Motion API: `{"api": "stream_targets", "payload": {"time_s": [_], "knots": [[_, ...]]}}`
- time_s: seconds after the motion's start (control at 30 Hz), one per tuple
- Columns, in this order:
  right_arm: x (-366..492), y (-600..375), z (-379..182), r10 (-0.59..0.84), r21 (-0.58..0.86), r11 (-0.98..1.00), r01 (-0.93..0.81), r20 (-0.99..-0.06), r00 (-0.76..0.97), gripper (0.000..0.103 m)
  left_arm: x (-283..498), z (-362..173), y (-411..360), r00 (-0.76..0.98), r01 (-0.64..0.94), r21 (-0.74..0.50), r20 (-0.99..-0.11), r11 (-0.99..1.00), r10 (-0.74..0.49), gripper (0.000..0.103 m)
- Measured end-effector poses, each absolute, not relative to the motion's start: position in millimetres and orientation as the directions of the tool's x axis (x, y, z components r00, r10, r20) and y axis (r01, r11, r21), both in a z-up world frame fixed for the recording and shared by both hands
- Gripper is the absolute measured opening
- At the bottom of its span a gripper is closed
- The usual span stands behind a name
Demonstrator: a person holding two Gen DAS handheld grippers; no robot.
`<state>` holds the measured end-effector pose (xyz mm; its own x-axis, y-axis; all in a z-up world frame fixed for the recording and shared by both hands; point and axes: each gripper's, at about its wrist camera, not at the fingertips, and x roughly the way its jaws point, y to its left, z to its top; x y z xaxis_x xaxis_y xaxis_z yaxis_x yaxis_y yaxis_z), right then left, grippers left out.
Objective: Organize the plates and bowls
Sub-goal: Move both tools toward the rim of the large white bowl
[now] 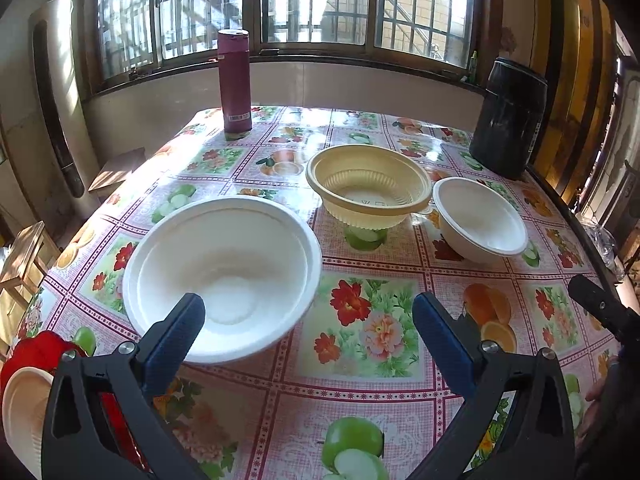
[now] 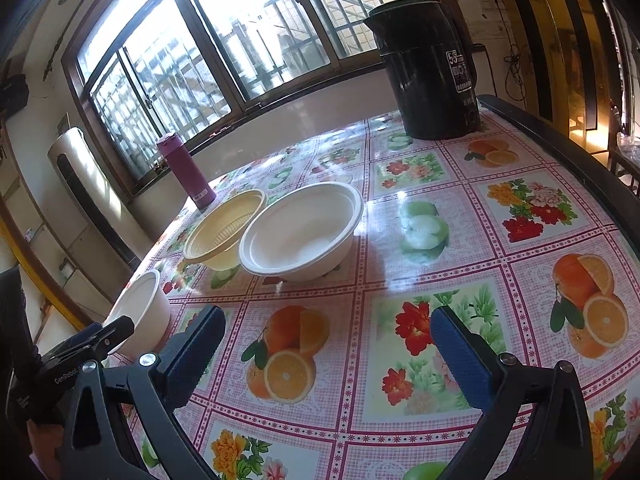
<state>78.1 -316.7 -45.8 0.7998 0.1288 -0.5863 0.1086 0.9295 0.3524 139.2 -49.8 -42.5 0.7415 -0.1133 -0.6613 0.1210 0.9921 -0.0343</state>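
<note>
A large white bowl (image 1: 224, 272) sits on the table just ahead of my left gripper (image 1: 308, 316), which is open and empty, its left finger over the bowl's near rim. A yellow ribbed bowl (image 1: 368, 184) stands behind it, and a smaller white bowl (image 1: 480, 216) stands to its right. At the lower left a red plate (image 1: 40, 352) carries a cream plate (image 1: 24, 408). In the right wrist view my right gripper (image 2: 326, 332) is open and empty above the table, with the smaller white bowl (image 2: 300, 232), the yellow bowl (image 2: 224, 228) and the large white bowl (image 2: 140, 312) ahead to the left.
A maroon flask (image 1: 235, 84) stands at the far left of the table and a black kettle (image 1: 508, 116) at the far right. The table has a floral fruit-print cloth (image 1: 360, 380). Wooden stools (image 1: 24, 256) stand beside the left edge. A window wall lies behind.
</note>
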Motion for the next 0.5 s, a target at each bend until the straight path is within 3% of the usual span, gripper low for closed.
{"api": "stream_targets", "payload": {"time_s": [0.23,0.5], "knots": [[78.1,-303.0,-30.8,0.113,0.332,0.938,0.098,-0.562,0.819,0.103,121.1,-25.7,-36.8,0.758,0.118,-0.024,-0.643,0.993,-0.105,0.103],[65.3,-251.7,25.0,0.176,0.326,0.945,-0.011,-0.482,0.858,0.103,80.4,19.2,2.3,0.81,0.081,-0.019,-0.581,0.997,-0.077,0.103]]}}
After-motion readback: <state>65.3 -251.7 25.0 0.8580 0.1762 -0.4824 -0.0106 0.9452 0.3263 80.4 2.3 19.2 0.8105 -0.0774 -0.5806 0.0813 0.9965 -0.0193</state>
